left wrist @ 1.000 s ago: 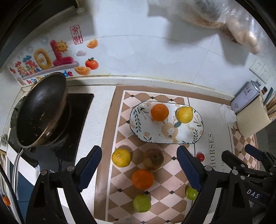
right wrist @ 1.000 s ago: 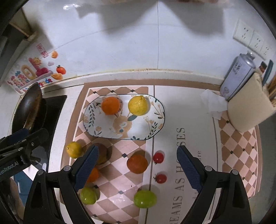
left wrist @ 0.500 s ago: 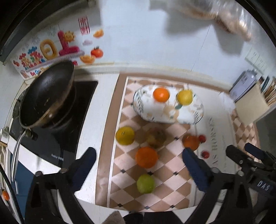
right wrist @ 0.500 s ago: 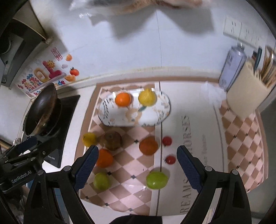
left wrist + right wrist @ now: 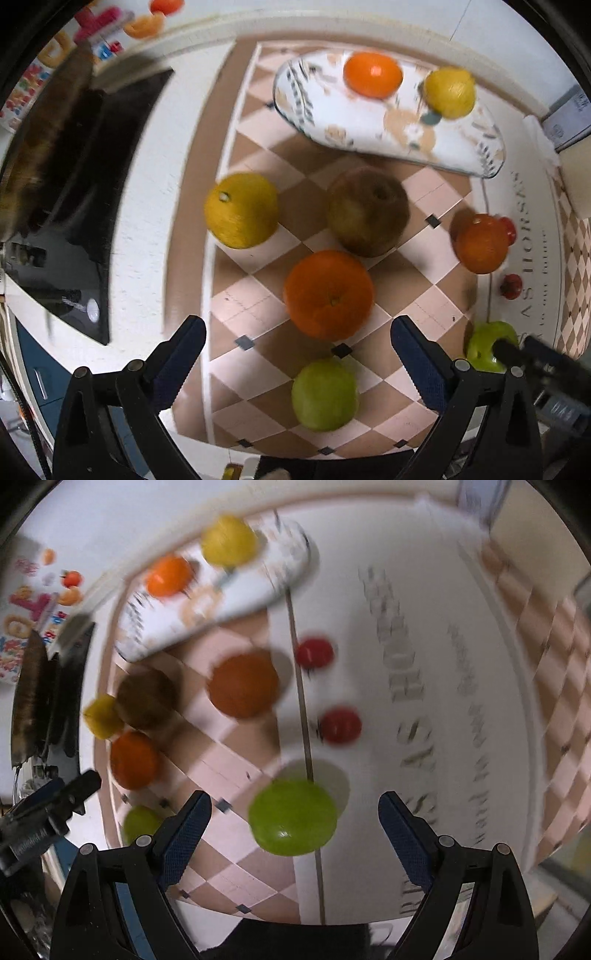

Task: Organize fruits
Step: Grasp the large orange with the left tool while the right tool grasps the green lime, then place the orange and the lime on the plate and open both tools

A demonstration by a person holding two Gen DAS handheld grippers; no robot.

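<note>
Mat lettering (image 5: 406, 686) smeared unreadable, pan (image 5: 40, 147) blurred, cut by edge

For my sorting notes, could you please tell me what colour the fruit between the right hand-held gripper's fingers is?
Green, clearest in the right wrist view.

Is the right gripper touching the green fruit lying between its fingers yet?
Apart. The right wrist view shows the right gripper open, with mat visible between each blue finger and the green fruit.

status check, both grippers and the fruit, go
Left gripper open over the big orange and green apple. Right gripper open over another green apple. Floral oval plate holds two fruits; nothing blocking.
</note>
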